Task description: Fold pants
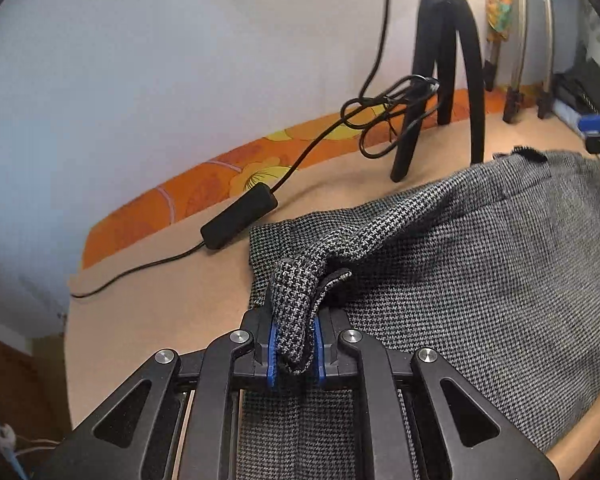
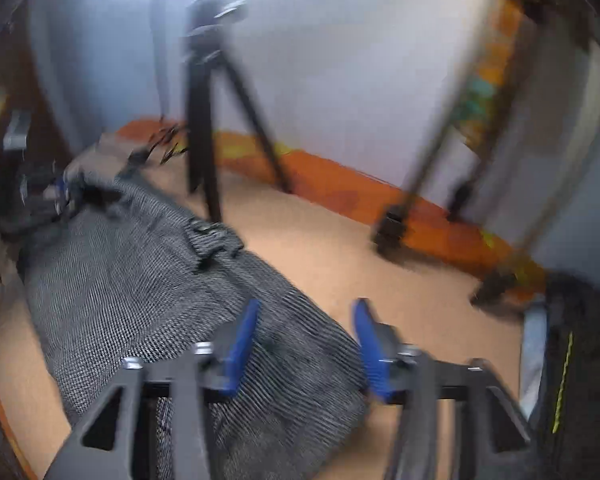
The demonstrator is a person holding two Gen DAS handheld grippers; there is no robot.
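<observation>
Pants [image 1: 480, 264] of grey-and-black houndstooth fabric lie spread on the tan bench [image 1: 160, 304], reaching from the near edge toward the far right corner. The right wrist view is motion-blurred throughout: fabric texture, tripod legs and objects at the left edge smear together, so fine detail there cannot be read. In the left wrist view the lower portion of the garment is cut off beneath the gripper frame, and the far right end runs out of frame.

The left hand-held gripper [image 1: 294, 346] is clamped on a bunched roll of the fabric; its blue pads [image 1: 271, 354] press the cloth from both sides, and the gripped fold rises clear of the layer lying flat below it.

The right hand-held gripper [image 2: 306, 344] has its jaws spread wide apart, with nothing between the blue pads [image 2: 242, 344]. It sits above the near end of the pants [image 2: 140, 280], at the fabric's right edge; whether a pad touches the cloth cannot be determined through the blur.

A black tripod [image 1: 448, 80] stands on the bench beyond the garment. A black cable [image 1: 384, 116] with an inline box [image 1: 240, 216] lies beside the tripod, near the far edge of the fabric.
</observation>
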